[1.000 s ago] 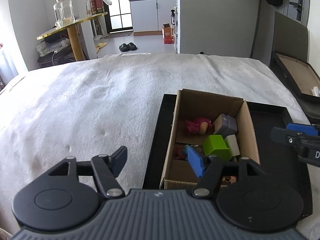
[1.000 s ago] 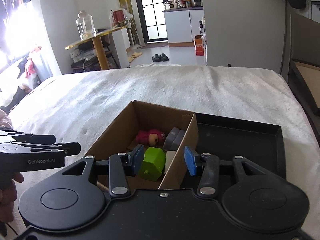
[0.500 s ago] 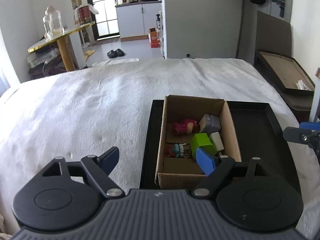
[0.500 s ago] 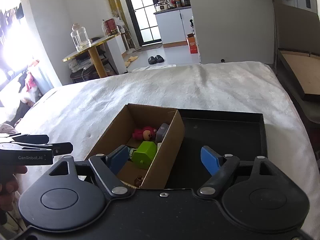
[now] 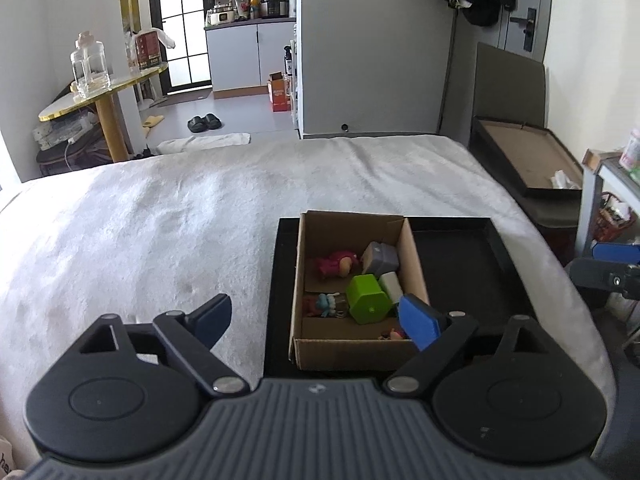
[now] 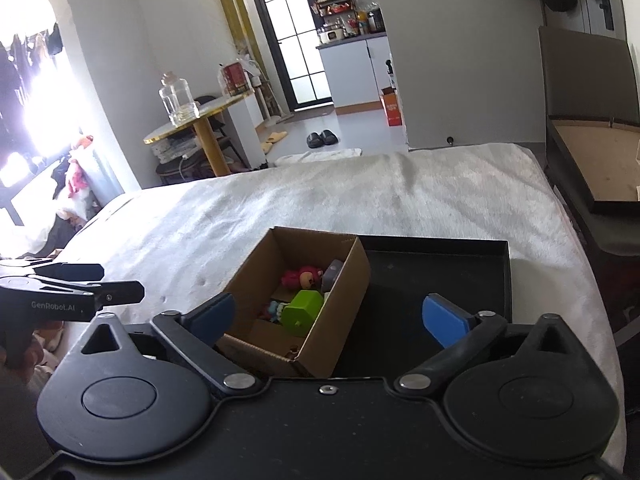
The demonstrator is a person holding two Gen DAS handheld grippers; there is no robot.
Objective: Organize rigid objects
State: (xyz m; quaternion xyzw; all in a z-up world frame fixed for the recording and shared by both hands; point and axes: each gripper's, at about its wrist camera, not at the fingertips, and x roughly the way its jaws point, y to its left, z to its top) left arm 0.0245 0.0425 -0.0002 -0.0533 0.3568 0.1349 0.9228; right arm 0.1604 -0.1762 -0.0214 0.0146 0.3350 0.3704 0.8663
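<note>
Left wrist: left gripper [image 5: 316, 316] wide, jaws just opened further, nothing between; box [image 5: 344, 346] of toys on tray [image 5: 496, 236], along its left edge, on the bed [image 5: 160, 232]. Right wrist: right gripper [image 6: 332, 316] wide too, just opened, empty. Likely between steps; next probably calls for picking another target.

Daylight fills the room, strongest from the arched window [image 6: 28, 112] at the left edge of the right wrist view, where it blows out to white glare. The white blanket [image 5: 160, 232] is evenly lit with soft shadows. Both fisheye views bow straight lines near the corners. The cardboard box [image 5: 316, 356] interior looks shaded, perhaps slightly soft.
</note>
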